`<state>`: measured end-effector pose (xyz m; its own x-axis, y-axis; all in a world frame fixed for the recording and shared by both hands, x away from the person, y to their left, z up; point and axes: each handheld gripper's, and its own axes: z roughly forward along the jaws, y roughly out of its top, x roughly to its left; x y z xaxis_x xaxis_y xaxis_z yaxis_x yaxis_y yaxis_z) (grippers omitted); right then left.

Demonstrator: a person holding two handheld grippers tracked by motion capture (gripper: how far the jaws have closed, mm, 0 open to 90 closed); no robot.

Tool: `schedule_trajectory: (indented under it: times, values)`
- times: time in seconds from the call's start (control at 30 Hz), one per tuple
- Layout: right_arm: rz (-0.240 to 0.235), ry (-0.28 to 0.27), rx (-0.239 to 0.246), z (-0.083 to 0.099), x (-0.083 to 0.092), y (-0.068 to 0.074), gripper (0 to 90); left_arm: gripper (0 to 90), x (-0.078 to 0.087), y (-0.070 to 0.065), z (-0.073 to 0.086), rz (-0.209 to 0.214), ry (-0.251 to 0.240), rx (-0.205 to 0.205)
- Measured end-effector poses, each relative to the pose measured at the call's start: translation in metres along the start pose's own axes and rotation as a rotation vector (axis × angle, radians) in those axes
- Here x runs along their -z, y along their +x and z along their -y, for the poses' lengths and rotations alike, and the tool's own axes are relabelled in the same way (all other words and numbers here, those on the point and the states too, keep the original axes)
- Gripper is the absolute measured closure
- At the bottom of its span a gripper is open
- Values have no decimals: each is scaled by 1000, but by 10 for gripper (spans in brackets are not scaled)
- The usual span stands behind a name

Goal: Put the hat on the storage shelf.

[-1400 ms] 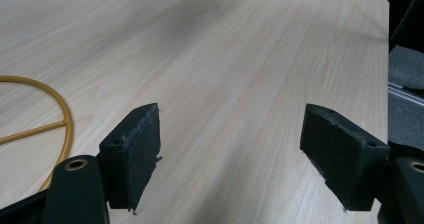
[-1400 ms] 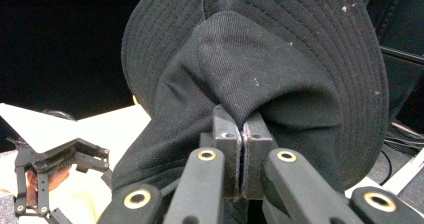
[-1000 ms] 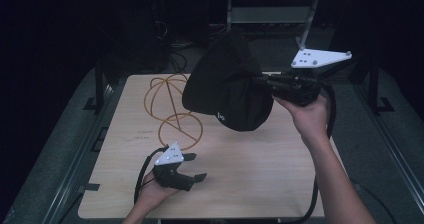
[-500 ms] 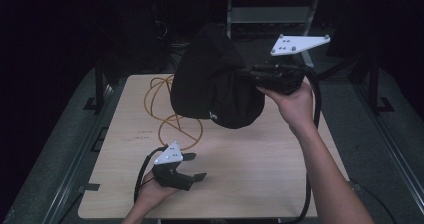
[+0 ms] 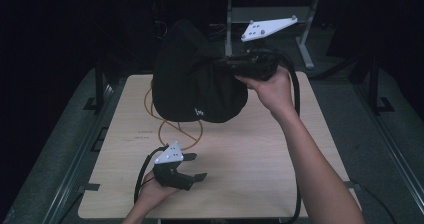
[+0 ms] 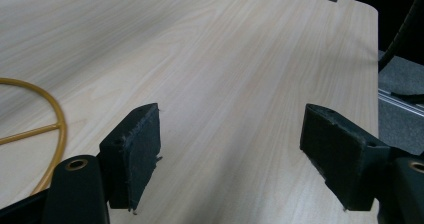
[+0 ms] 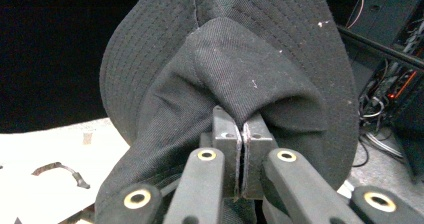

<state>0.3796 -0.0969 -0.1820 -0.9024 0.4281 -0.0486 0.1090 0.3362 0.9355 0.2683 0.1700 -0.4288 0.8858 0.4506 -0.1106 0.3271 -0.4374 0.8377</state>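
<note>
Hat (image 5: 192, 81) first: it's a black fabric bucket-style hat, hanging in the air above the far half of the worktop (image 5: 250, 154), clear of the surface. In the right gripper view the hat (image 7: 240, 59) shows a stitched brim curving up behind a bunched fold of the crown, and that fold is pinched right between the jaws, which are pressed together with just cloth between them. So the right gripper (image 5: 235, 66) is clamped on the hat and carrying its whole weight, with the person's right hand (image 5: 270, 86) wrapped around the gripper body just to the right of the hat. There's a small light mark low on the hat's side in the high view, maybe a logo, too small to read tbh.

Under the hat, lying flat on the worktop, is an orange wire hoop thing (image 5: 175, 129), partly hidden by the hat from above. A bit of it, hoop (image 6: 50, 134), curves in at the left edge of the left gripper view.

Nearer the person than the hat, close to the front edge of the worktop, sits the left gripper (image 5: 192, 176), held low by the left hand (image 5: 150, 194). Its jaws are spread wide with nothing but bare wood between them, well apart from the hat and just short of the hoop.
</note>
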Motion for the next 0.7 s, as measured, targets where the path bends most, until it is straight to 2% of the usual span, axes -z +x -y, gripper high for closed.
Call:
schedule_trajectory:
  times: [0.33,0.7]
  values:
    - [-40,8,-24,-8,-34,-8,880,238,0,1,1,5,8,-10]
    - [-53,10,-45,-18,-56,-14,879,238,-2,0,1,6,13,-26]
